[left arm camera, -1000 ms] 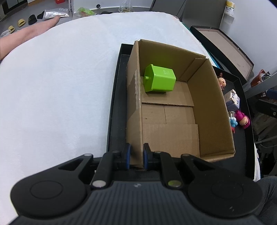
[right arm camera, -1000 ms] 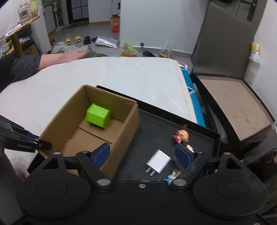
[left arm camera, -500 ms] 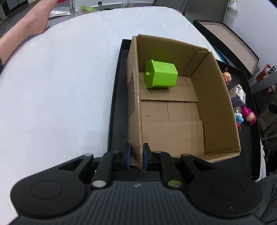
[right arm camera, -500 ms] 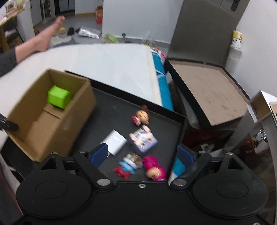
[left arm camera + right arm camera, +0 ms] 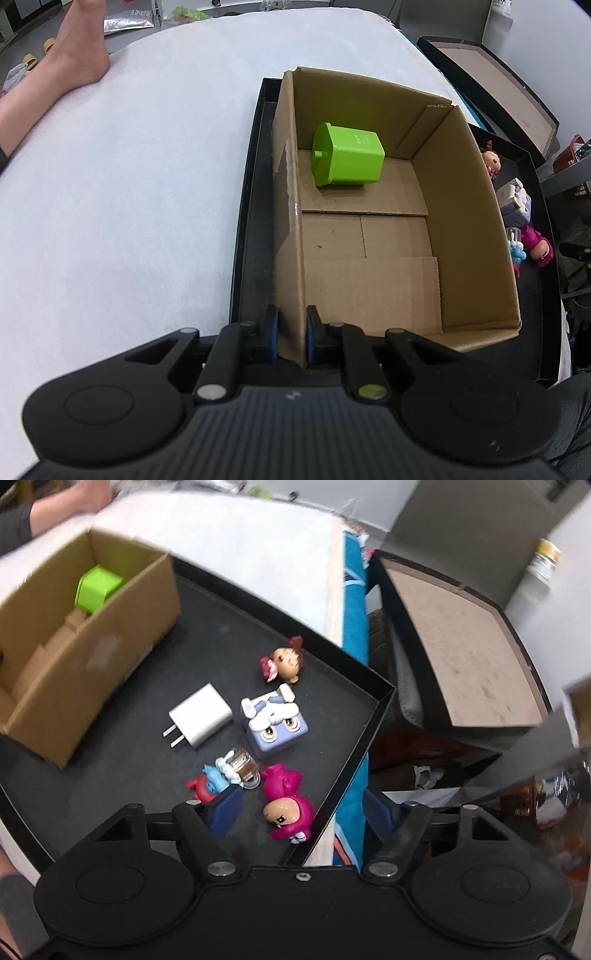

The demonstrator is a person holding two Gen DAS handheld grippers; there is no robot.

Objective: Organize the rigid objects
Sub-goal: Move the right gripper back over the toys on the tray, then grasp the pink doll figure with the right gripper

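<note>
My left gripper (image 5: 291, 334) is shut on the near left wall of a cardboard box (image 5: 290, 206) that stands in a black tray (image 5: 245, 206). A green plastic block (image 5: 347, 158) lies inside the box at its far end; it also shows in the right wrist view (image 5: 96, 587). My right gripper (image 5: 301, 808) is open and empty above the tray's right corner, with a pink figure (image 5: 286, 805) between its fingers. Beside it lie a white charger (image 5: 201, 716), a purple cube toy (image 5: 275, 725), a brown-haired doll (image 5: 284, 662) and a small blue-red figure (image 5: 210, 781).
The tray (image 5: 369, 720) sits on a white mattress (image 5: 129, 184). A person's bare leg (image 5: 48, 81) rests on its far left. An open dark case (image 5: 465, 657) with a brown lining stands to the right of the tray, past a blue strip.
My right gripper has swung right and down from over the box to over the toys at the tray's corner. My left gripper keeps its hold on the box wall.
</note>
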